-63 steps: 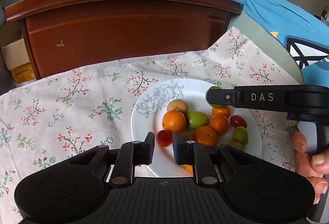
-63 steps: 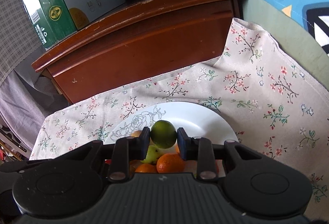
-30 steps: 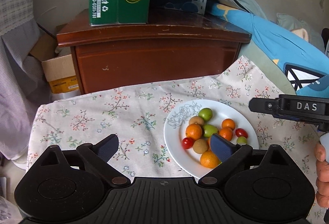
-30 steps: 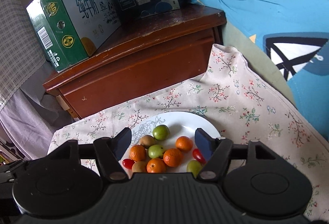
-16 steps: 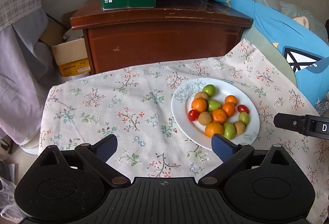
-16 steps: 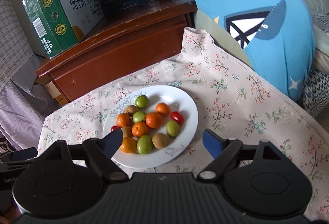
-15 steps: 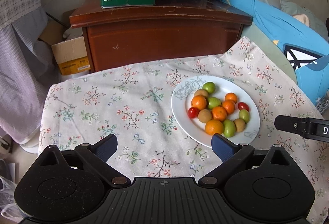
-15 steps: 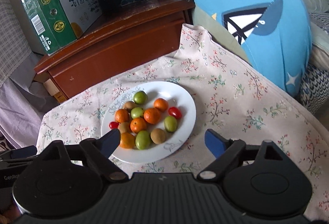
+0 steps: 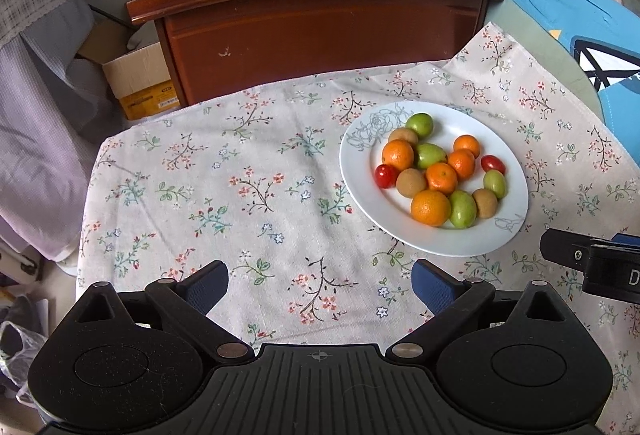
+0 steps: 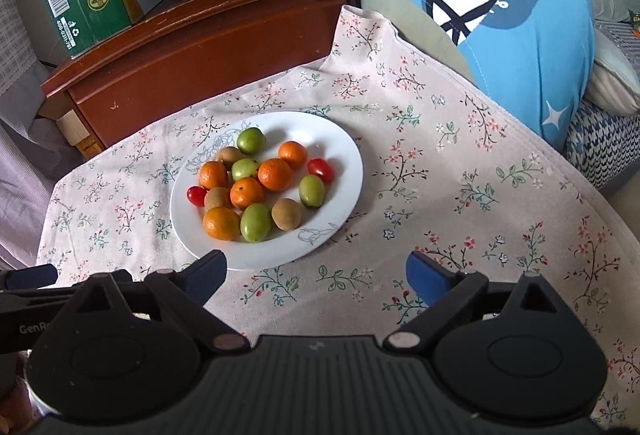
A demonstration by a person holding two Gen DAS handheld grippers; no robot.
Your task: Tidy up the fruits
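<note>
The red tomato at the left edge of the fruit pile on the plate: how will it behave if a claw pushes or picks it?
The tomato looks round and glossy, so it would probably roll and may slip between pads. It looks thin-skinned, so a hard squeeze might burst it. It lies on the smooth plate, beside a brown fruit, so a push likely sends it outward.

A white plate (image 9: 516, 171) heaped with oranges, green fruits, brown kiwis and two cherry tomatoes sits on a floral tablecloth (image 9: 248, 195), right of centre. The left gripper (image 9: 320, 285) hangs over bare cloth, jaws spread wide and empty. At the right edge a black bar (image 9: 592, 263), probably the other gripper, juts in.
</note>
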